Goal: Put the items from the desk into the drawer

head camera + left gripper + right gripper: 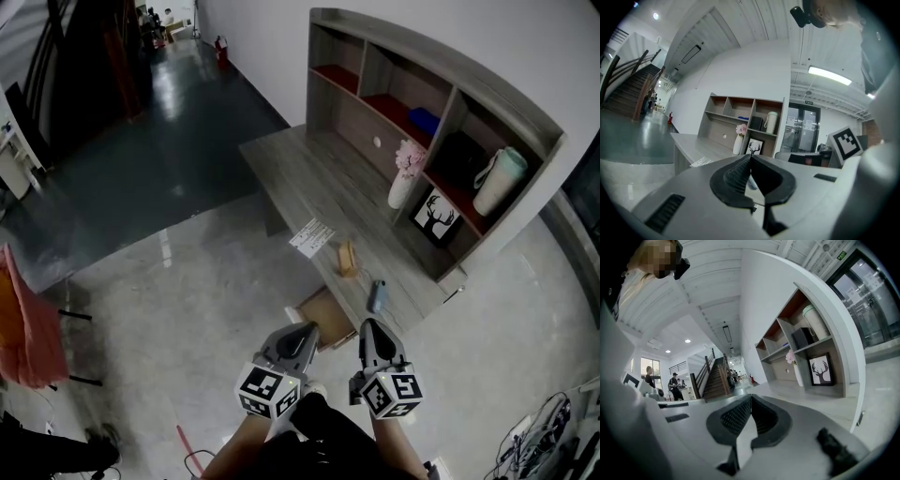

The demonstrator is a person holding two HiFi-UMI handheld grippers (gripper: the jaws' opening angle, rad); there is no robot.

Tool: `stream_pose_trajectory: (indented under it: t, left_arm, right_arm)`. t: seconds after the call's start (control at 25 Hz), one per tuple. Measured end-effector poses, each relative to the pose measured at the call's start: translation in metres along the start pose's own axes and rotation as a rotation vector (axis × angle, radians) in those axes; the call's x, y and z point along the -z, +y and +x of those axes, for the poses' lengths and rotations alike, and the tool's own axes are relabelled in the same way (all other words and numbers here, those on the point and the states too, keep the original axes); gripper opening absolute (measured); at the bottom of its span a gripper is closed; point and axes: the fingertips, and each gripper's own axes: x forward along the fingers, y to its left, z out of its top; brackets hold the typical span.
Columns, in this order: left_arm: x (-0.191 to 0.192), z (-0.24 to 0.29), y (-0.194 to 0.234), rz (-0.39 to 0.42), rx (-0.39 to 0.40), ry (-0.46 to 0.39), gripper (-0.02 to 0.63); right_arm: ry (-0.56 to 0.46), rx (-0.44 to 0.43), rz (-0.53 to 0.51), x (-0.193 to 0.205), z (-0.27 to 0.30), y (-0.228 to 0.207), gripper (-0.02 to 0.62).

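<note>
Left tongs [302, 333] and right tongs [371, 330] both pressed together, empty, short of surface [319, 178]; spread one before reaching blue item [377, 295] near open drawer [323, 319].

Bottom centre of frame: I hold my left gripper [307, 332] and right gripper [368, 327] side by side, jaws closed.

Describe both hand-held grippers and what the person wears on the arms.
Left hand-held gripper and right hand-held gripper: grey tapered bodies, black ribbed pads, each carrying a white cube with black square markers. A black garment shows between the arms.
</note>
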Motion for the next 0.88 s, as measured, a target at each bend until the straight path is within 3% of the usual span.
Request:
stream_pose_trajectory:
  t: [0.48,0.88]
  left_arm:
    - [-0.009,0.063,0.01,0.021,0.029,0.016,0.011]
    - [-0.006,0.102,0.018,0.026,0.037,0.035,0.011]
  right_arm:
    - [-0.017,0.014,0.003,-0.018,0.04,-0.041,0.011]
    - [0.049,0.054,0.035,-0.007,0.072,-0.075,0.011]
